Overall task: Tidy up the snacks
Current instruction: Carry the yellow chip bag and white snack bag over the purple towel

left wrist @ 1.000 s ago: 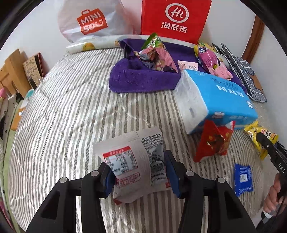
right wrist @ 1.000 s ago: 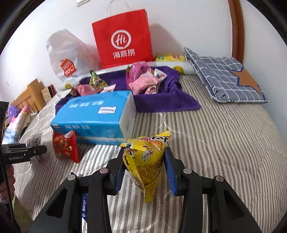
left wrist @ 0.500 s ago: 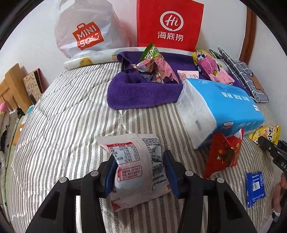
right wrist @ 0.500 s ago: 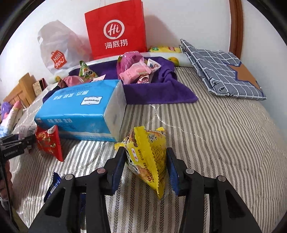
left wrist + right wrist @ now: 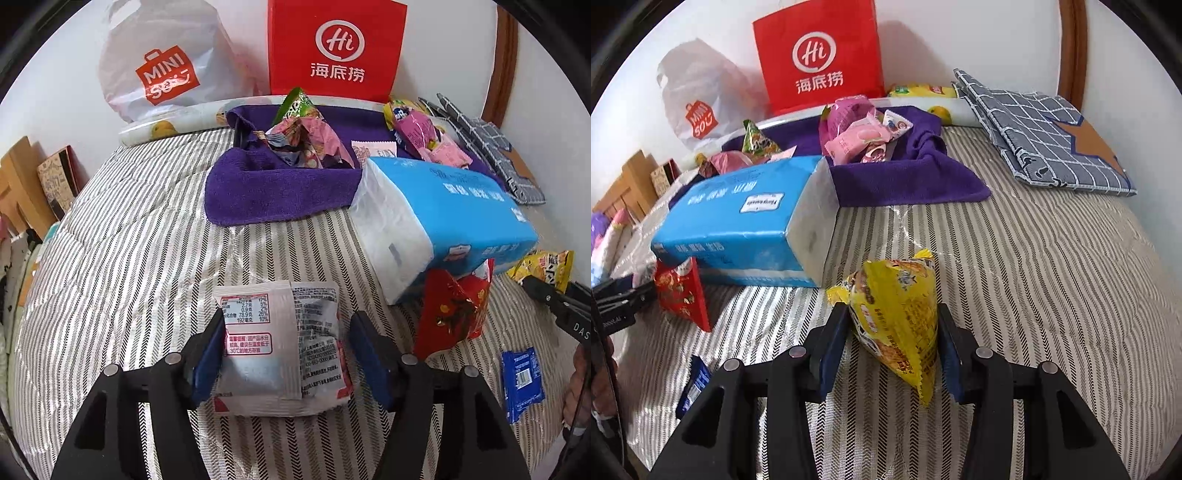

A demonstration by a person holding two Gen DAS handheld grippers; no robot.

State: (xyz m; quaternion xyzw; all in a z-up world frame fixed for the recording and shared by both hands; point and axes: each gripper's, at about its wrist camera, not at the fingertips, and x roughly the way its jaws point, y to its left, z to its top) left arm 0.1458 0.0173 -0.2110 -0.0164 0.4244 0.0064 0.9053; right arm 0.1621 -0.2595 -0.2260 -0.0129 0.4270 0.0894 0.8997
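A silver-white snack packet [image 5: 280, 343] lies flat on the striped bed between the jaws of my left gripper [image 5: 288, 321]. Those jaws are opening, and the right pad [image 5: 364, 343] stands clear of the packet's edge. My right gripper [image 5: 892, 314] is shut on a yellow snack packet [image 5: 897, 317], both pads against its sides, its crimped end hanging below. A purple towel [image 5: 277, 188] at the back carries pink packets [image 5: 857, 136] and a green one [image 5: 295, 107].
A blue tissue pack [image 5: 443, 214] lies between the grippers, with a red packet [image 5: 454, 314] leaning on it and a small blue packet [image 5: 522, 380] nearby. A red paper bag [image 5: 332, 48] and a white plastic bag [image 5: 166, 70] stand against the wall. A grey checked cloth [image 5: 1045, 136] lies far right.
The left jaws have spread apart and the silver-white packet, pinched and bent before, now lies flat. The yellow packet sits a little wider in the right jaws.
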